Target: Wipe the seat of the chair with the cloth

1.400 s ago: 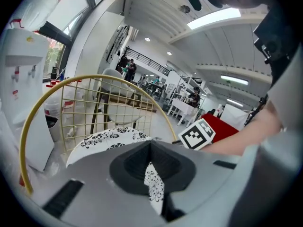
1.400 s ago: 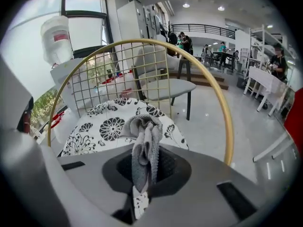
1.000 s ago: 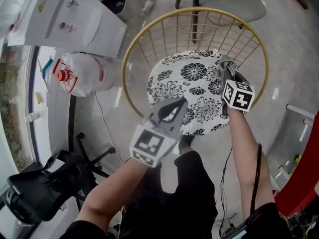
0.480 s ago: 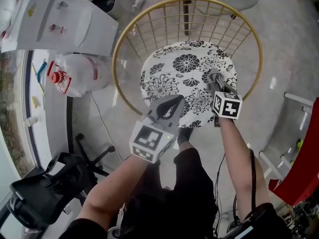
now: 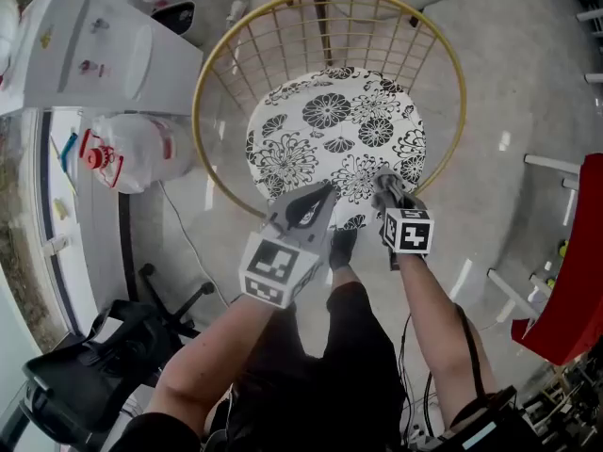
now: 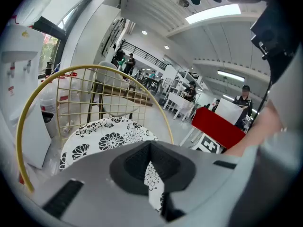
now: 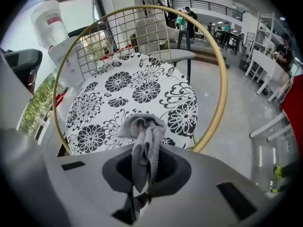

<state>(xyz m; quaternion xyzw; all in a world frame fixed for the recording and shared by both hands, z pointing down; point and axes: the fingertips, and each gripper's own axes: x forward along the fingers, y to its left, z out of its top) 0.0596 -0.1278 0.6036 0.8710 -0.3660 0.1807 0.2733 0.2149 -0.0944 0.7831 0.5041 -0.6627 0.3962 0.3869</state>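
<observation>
**Gray cloth sitting at the front edge of the flowery seat**

So the chair (image 7: 221,86) here is one of those round gold wire ones, with a white seat (image 5: 320,130) covered in black flower prints. Looking down from the head view, both grippers are at the near edge of it.

The right gripper (image 5: 383,185) is clenched on the cloth (image 7: 144,136). It's a small gray rag, bunched up, with a wad sticking out past the tips and a bit trailing back between the jaws. The wad is over the front right part of the seat, right by the rim. It looks like it's down on the fabric, but I honestly can't tell if it's pressing or just above it.

The left gripper (image 5: 318,194) is just beside it, to the left, over the front edge of the seat. Its jaws are closed with nothing in them. In the left gripper view you only see a sliver of the flower print through the slot behind the tips.

Around the chair it's a shiny gray floor (image 5: 509,92). Off to the left there's a white cabinet (image 5: 94,55) with a clear plastic bag (image 5: 137,144) leaning by it. A black office chair (image 5: 85,370) is at the bottom left, well apart from the seat.
</observation>
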